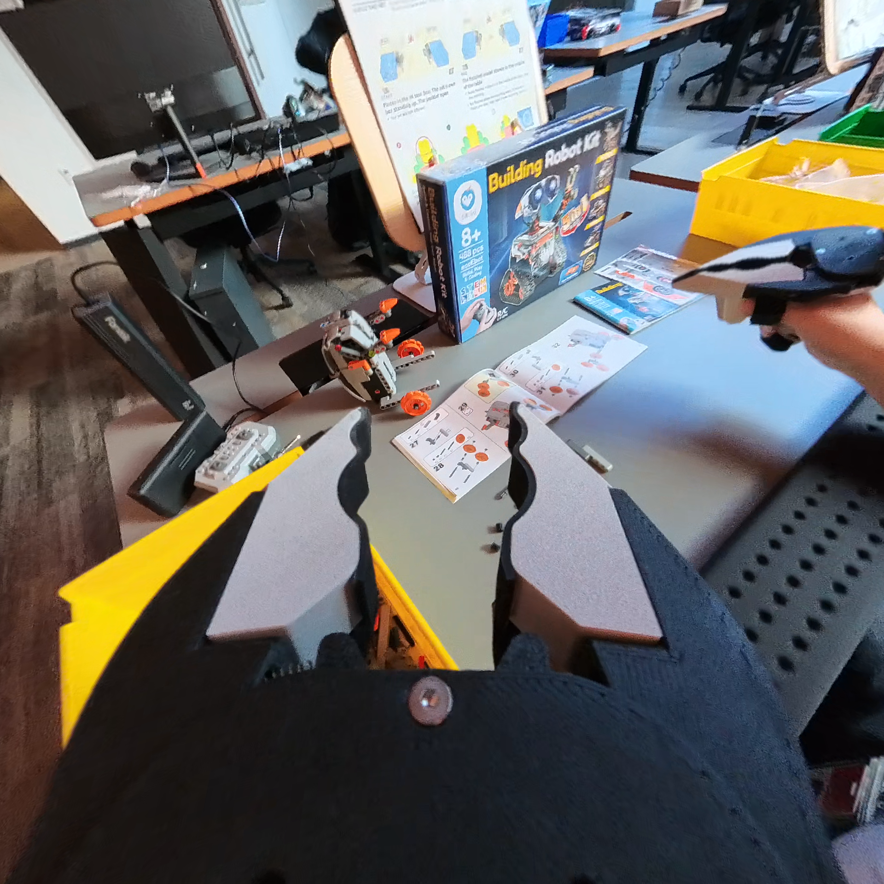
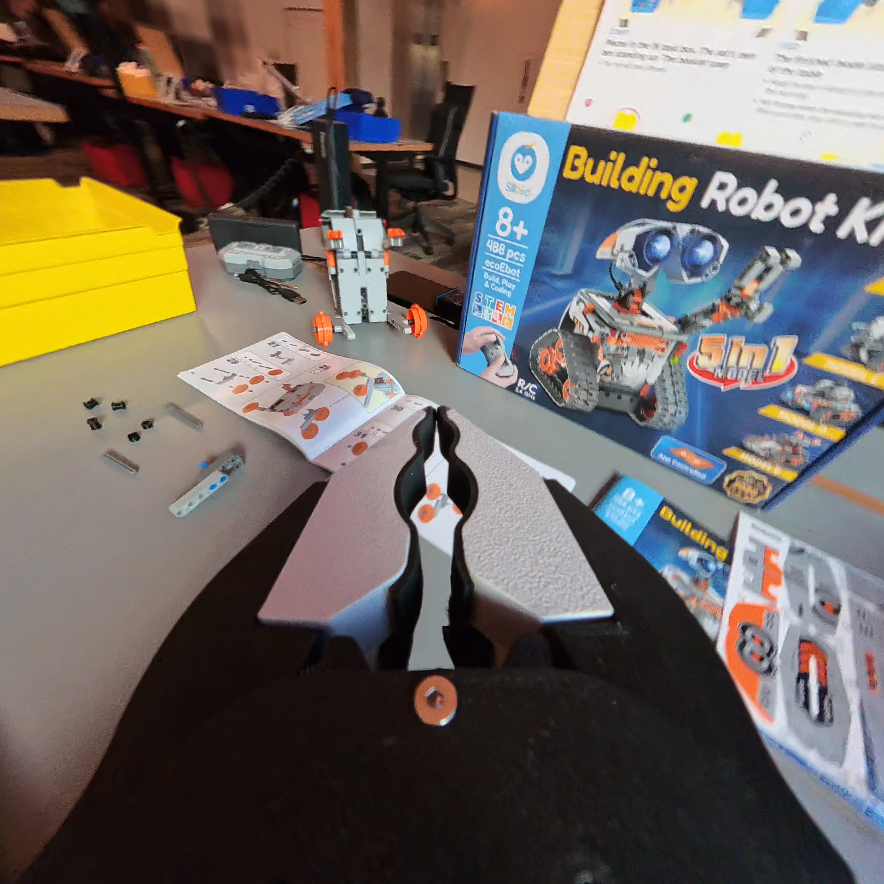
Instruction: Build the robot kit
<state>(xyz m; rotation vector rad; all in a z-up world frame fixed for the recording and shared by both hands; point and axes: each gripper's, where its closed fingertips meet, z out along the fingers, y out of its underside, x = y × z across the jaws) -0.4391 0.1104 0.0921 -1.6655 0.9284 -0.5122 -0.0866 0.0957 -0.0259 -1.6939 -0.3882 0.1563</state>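
Left claw: the left gripper has its fingers spread wide apart with nothing between them, low centre of its own view.
Under it: bare grey table, with a yellow tray below its left finger at lower left.
Nearest thing: the open booklet, its near corner showing just past the fingertips.
Right claw: the right gripper has its tips pressed together, gripping nothing I can see. It hangs over the booklet's right-hand page, a hand behind it.
Loose bits: small black pegs and a grey beam lie at left in the right wrist view, apart from both claws.
Model: a half-built grey and orange toy robot stands beyond the booklet, untouched.
Box: the kit box stands upright at upper centre, blue, with a robot picture.
Writing: box, booklet and the leaflets at lower right all carry print and numbered steps.
Farther out: a second yellow tray sits at upper right.
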